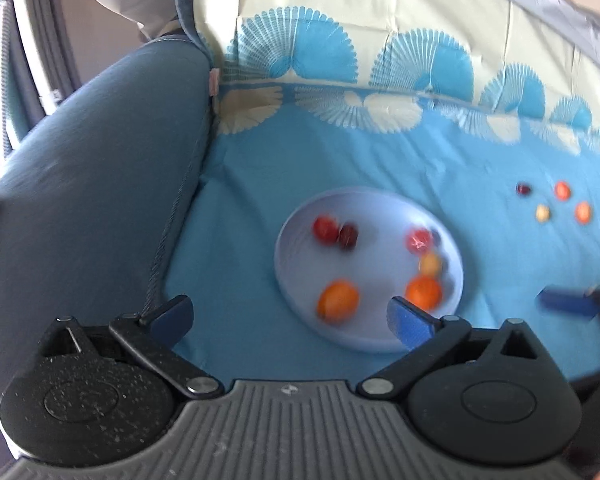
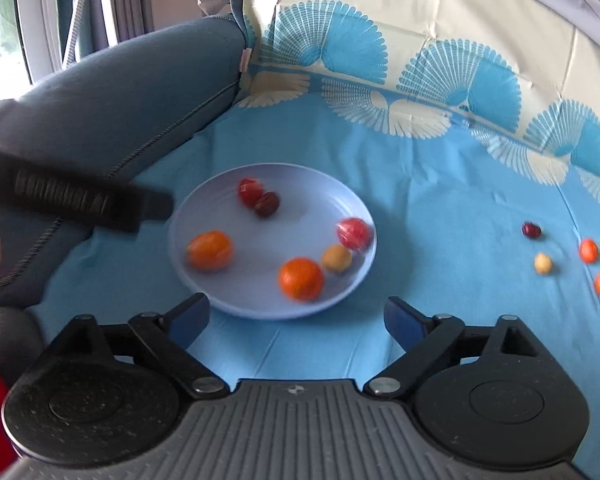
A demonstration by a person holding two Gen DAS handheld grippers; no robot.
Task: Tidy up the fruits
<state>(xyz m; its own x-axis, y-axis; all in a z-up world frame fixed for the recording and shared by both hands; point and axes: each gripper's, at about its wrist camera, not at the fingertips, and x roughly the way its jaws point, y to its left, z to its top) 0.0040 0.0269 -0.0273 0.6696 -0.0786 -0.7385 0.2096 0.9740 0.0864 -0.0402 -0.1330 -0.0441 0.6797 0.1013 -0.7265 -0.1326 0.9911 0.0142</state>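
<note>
Currently, both tools stand with jaws spread wide and nothing between them. The left gripper (image 1: 290, 318) hangs above the near-left rim of the pale blue plate (image 2: 220, 200), its right finger overlapping the plate edge in its own view; contact cannot be confirmed. The right gripper (image 2: 296, 318) hangs just short of the plate's near rim, over the blue cloth (image 2: 440, 200).

Plate contents, 6 fruits: 2 oranges (image 2: 210, 250), apart from each other toward the near side; 1 red fruit (image 2: 249, 191) touching 1 dark red fruit (image 2: 267, 204) at the far side; 1 red fruit (image 2: 353, 233) just beside 1 yellowish fruit (image 2: 336, 258) at the right edge. Motion blur softens detail on all of them.

Off the plate, well to its right, 4 small fruits (image 2: 543, 263) lie loose on the cloth: 1 dark red, 1 pale yellow, 2 orange-red.

A blue cushioned arm (image 2: 120, 92) borders the cloth on the left.
</note>
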